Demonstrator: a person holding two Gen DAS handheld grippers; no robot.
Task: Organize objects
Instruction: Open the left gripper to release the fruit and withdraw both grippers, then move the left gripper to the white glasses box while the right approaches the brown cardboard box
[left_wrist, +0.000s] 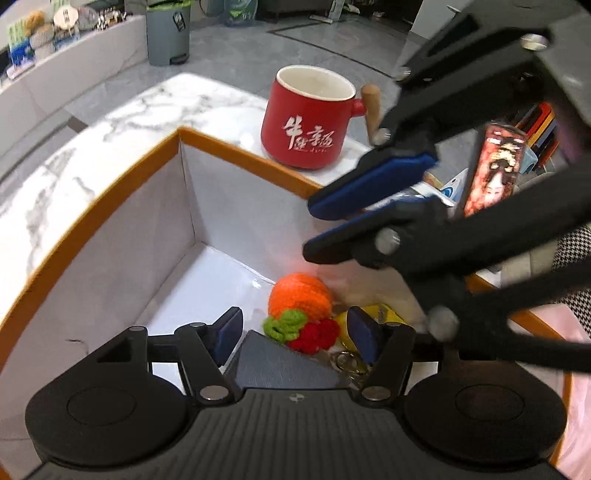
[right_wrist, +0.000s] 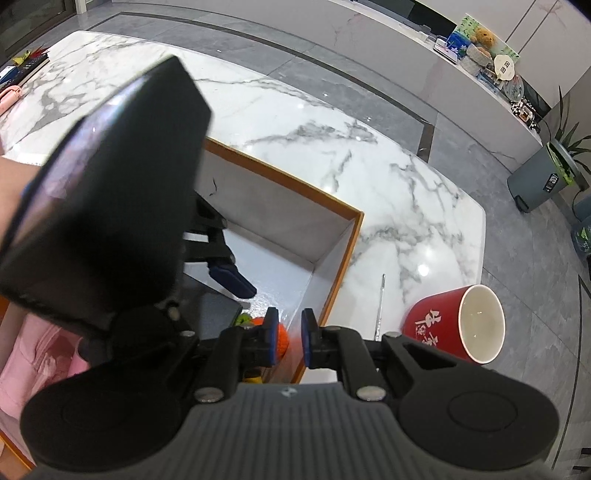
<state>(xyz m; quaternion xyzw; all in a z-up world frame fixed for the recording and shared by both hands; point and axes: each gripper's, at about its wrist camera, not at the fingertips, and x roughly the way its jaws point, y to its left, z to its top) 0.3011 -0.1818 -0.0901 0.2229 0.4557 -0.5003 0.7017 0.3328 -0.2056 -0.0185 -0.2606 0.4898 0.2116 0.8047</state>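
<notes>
Fingers: left gripper (left_wrist: 295, 334) spread wide over box contents, nothing pinched; right gripper (right_wrist: 289, 341) nearly pressed together, empty.

Left pads straddle a dark flat item (left_wrist: 284, 363) low in the orange-rimmed box (left_wrist: 236, 149), beside the crochet orange keychain (left_wrist: 301, 308). Red mug (left_wrist: 306, 118) sits outside on the marble table (left_wrist: 122, 122), just beside the box wall. Risks: the two grippers crowd one corner and could collide; right gripper may clip the box rim; a careless sweep could tip the mug.
</notes>
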